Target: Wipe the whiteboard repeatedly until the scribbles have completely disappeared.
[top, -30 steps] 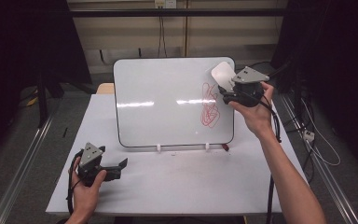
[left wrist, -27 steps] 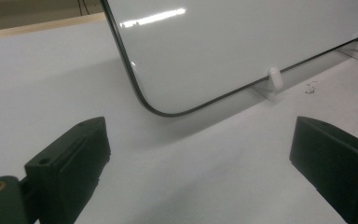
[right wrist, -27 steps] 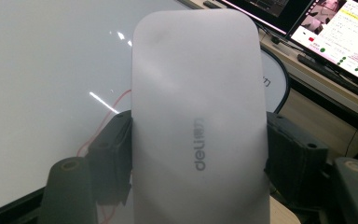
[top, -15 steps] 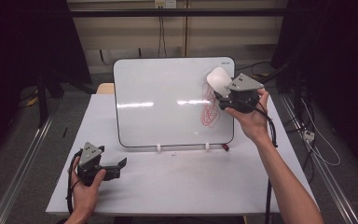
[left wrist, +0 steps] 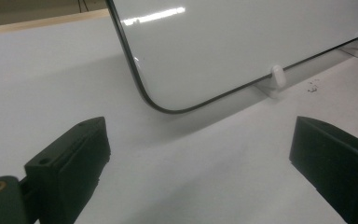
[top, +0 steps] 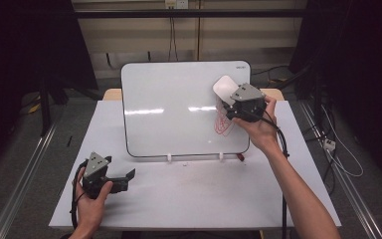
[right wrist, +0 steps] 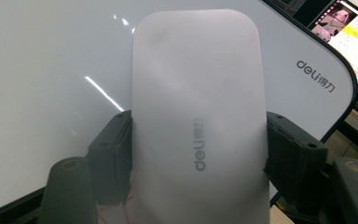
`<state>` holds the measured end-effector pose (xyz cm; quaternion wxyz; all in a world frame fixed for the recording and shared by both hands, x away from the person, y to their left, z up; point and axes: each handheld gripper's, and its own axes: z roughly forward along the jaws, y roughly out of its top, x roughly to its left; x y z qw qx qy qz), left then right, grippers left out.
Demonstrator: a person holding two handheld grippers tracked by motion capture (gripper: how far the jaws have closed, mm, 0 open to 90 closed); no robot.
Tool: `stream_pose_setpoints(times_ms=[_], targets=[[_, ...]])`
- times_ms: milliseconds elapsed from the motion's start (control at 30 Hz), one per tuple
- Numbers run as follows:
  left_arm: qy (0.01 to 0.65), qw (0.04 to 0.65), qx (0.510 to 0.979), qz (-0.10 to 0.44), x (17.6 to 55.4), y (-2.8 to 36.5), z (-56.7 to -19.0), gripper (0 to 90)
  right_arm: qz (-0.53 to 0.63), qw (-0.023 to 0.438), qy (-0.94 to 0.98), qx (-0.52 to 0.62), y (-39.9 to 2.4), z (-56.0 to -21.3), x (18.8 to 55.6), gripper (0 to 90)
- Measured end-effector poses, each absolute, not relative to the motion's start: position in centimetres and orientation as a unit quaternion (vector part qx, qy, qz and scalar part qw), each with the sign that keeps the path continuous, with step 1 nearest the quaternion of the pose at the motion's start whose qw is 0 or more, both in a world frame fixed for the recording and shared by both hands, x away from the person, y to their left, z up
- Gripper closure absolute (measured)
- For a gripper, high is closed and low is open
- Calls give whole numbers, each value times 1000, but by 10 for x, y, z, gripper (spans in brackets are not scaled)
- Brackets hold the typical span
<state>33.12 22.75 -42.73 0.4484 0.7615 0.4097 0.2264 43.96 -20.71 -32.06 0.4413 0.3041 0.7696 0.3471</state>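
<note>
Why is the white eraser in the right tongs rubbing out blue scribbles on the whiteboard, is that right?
Not quite: the scribbles are red, not blue, as the high view shows. The rest holds: the right tongs grip the white rounded plastic eraser against the black-rimmed whiteboard.

White eraser between jaws, against whiteboard

- Whiteboard: one
- Eraser, white: one
- Handheld grippers: two, left gripper and right gripper
- White support clips under board: two
- Table: one
</note>
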Motion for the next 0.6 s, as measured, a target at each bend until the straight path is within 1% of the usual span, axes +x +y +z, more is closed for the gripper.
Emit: stream_pose_setpoints(times_ms=[600], targets=[[409, 447, 763, 227, 330, 227, -426, 46, 318, 454, 766, 324, -206, -316, 465, 315]])
